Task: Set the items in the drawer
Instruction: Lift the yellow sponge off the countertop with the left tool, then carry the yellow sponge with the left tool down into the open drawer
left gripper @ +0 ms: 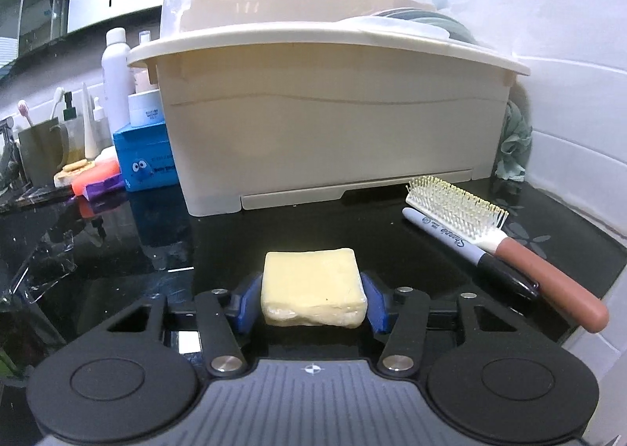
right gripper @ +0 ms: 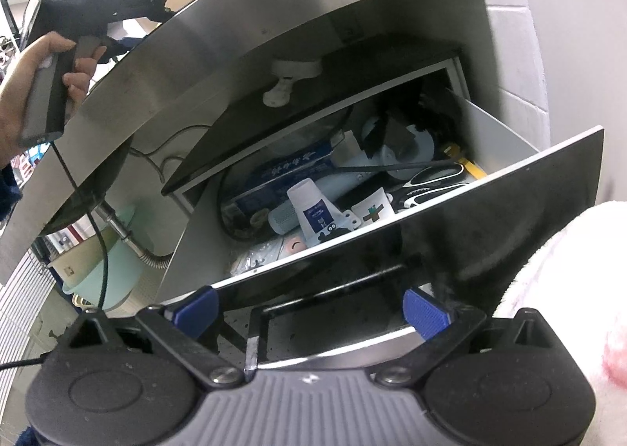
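Note:
A pale yellow bar of soap (left gripper: 311, 281) sits between the blue pads (left gripper: 250, 299) of my left gripper (left gripper: 313, 303), which is shut on it just above the glossy black counter (left gripper: 219, 246). In the right wrist view the drawer (right gripper: 462, 218) stands pulled out, full of several items, among them a white bottle (right gripper: 311, 207) and a blue box (right gripper: 282, 175). My right gripper (right gripper: 309, 310) is open in front of the dark drawer front, with the black bar handle (right gripper: 333, 291) lying between its fingers and apart from the pads.
A big beige plastic bin (left gripper: 325, 120) stands behind the soap. A hairbrush (left gripper: 497, 234) and a black marker (left gripper: 466, 246) lie to the right. Bottles, a blue box (left gripper: 145, 160) and cups crowd the left. A person's hand (right gripper: 35, 66) holds the left gripper's grip.

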`<action>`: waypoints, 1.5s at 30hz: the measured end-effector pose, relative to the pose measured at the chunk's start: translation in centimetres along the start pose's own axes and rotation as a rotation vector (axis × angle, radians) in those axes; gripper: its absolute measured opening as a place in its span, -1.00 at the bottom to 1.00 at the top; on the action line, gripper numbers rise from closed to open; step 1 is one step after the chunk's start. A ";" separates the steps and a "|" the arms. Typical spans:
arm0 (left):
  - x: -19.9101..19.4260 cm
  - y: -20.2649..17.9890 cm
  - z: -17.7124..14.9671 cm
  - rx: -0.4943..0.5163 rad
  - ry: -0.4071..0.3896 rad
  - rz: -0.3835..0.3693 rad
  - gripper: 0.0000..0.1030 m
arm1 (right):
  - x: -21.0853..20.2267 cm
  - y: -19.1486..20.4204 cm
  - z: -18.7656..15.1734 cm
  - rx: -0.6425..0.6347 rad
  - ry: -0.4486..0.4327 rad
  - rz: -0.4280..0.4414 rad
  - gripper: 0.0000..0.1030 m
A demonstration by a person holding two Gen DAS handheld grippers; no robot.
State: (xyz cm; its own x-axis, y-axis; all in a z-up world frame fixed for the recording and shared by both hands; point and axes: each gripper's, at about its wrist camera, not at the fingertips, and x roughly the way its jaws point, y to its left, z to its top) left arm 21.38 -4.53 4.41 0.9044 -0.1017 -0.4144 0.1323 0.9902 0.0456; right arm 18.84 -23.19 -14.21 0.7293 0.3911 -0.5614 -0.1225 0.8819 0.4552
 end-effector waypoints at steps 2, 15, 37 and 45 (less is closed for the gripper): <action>-0.2 0.1 -0.2 0.004 -0.011 0.001 0.00 | 0.1 0.0 0.0 -0.003 0.004 0.000 0.97; -2.5 1.1 -0.7 0.020 -0.028 -0.010 0.00 | 0.2 0.6 0.2 -0.033 0.002 0.001 0.97; -13.0 -4.7 -4.1 0.231 -0.009 -0.306 0.00 | -1.5 1.0 0.3 -0.059 -0.097 -0.022 0.97; -13.6 -6.8 -8.5 0.284 0.075 -0.389 0.00 | -3.0 0.8 1.9 -0.089 -0.151 -0.047 0.97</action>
State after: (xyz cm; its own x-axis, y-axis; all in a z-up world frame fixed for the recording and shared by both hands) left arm 4.77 -9.09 1.97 0.7355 -0.4420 -0.5135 0.5699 0.8134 0.1161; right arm 17.85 -24.14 -10.86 0.8276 0.3110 -0.4673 -0.1404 0.9207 0.3641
